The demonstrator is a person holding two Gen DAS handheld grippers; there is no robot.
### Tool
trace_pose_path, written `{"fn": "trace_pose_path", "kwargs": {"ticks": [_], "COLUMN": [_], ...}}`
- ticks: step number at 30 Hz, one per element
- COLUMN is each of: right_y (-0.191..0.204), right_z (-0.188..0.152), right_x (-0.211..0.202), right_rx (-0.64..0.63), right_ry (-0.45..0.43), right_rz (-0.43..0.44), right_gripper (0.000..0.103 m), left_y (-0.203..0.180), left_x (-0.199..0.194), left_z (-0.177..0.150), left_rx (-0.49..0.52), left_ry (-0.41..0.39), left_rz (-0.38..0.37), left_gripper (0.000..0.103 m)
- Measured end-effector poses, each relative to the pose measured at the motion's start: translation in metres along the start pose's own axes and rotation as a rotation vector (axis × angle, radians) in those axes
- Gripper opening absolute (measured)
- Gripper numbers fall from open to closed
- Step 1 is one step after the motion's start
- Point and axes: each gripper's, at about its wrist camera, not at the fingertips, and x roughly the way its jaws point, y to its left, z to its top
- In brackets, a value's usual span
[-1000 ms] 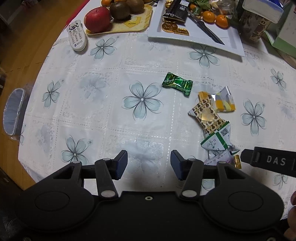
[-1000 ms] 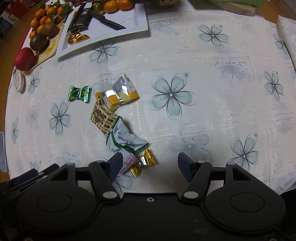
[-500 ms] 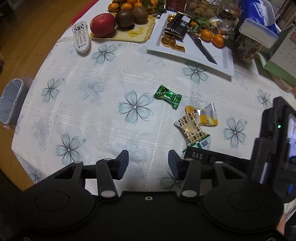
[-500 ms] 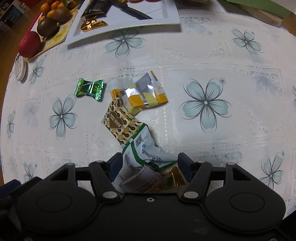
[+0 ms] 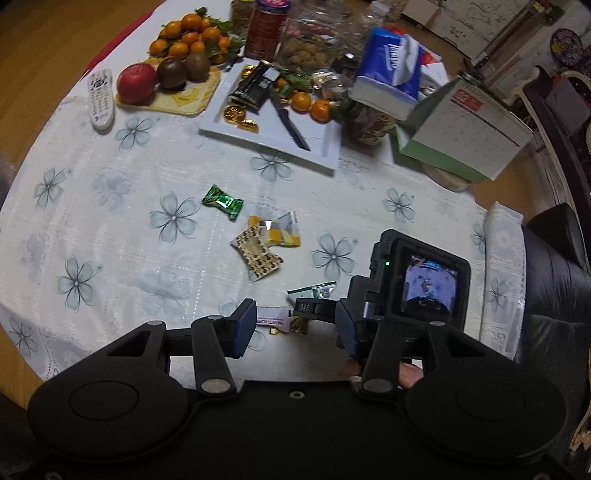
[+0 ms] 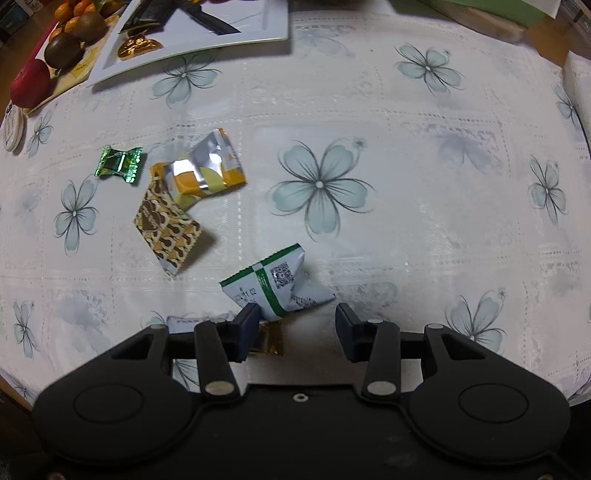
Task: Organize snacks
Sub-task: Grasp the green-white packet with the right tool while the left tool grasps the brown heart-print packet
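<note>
**Right gripper closing over a green-and-white packet**

The green-and-white packet (image 6: 279, 286) lies on the flowered tablecloth (image 6: 406, 155), just ahead of the right gripper (image 6: 295, 328). Its near corner reaches between the tips by the left finger. The jaws are closing, with a gap still showing beside the right pad. A gold candy (image 6: 271, 341) and a pink-lettered wrapper (image 5: 273, 319) lie under the left finger. Farther ahead and to the left sit the brown heart-patterned packet (image 6: 166, 229), the silver-and-orange packet (image 6: 207, 166) and the green candy (image 6: 118, 162). The white tray (image 6: 258, 26) lies at the far edge. The left gripper (image 5: 295, 328) hangs above the table, jaws apart and empty.
</note>
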Motion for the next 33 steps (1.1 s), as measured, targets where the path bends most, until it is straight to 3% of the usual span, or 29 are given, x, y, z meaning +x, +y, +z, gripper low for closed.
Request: {"fn": "trace_pose_path", "kwargs": {"ticks": [5,9,11,12,15,19,23,27,30,31,33], "right_y": [-0.040,-0.054,-0.049,-0.044,-0.029,-0.007,0.006,0.010,0.009,0.007,0.004], "right_z": [-0.001,-0.004,-0.005,-0.005,-0.005,0.000,0.006,0.007,0.008,0.009,0.011], "right_x": [0.009,-0.003,-0.013,-0.018,-0.026,-0.021,-0.001,0.018,0.026,0.028,0.032], "right_rx": [0.117,0.154,0.126,0.112,0.063,-0.005,-0.036,-0.061,-0.061,-0.055,-0.041], "right_ry": [0.040,-0.008,-0.068,-0.097,-0.147,-0.158,-0.111,-0.088,-0.072,-0.052,-0.009], "right_rz": [-0.095,-0.004,0.051,0.080,0.147,0.159,0.115,0.058,0.041,0.029,0.034], "right_gripper": [0.044,0.043,0.052,0.062,0.066,0.067,0.067,0.066,0.062,0.053,0.049], "left_y": [-0.020,-0.005,0.006,0.013,0.034,0.057,0.068,0.070,0.060,0.056,0.051], "left_x": [-0.012,0.016,0.036,0.045,0.071,0.093,0.112,0.132,0.143,0.146,0.152], "left_z": [-0.001,-0.001,0.000,0.001,0.006,0.015,0.023,0.032,0.037,0.037,0.038], "left_rx": [0.078,0.070,0.064,0.061,0.033,-0.010,-0.016,-0.045,-0.021,-0.015,-0.004], "left_ry": [-0.059,-0.047,-0.030,-0.024,0.003,0.050,0.068,0.117,0.113,0.111,0.108], "left_rz": [0.026,0.115,0.166,0.194,0.246,0.221,0.235,0.201,0.193,0.191,0.173], "left_gripper": [0.062,0.062,0.061,0.061,0.061,0.061,0.061,0.061,0.061,0.061,0.061]}}
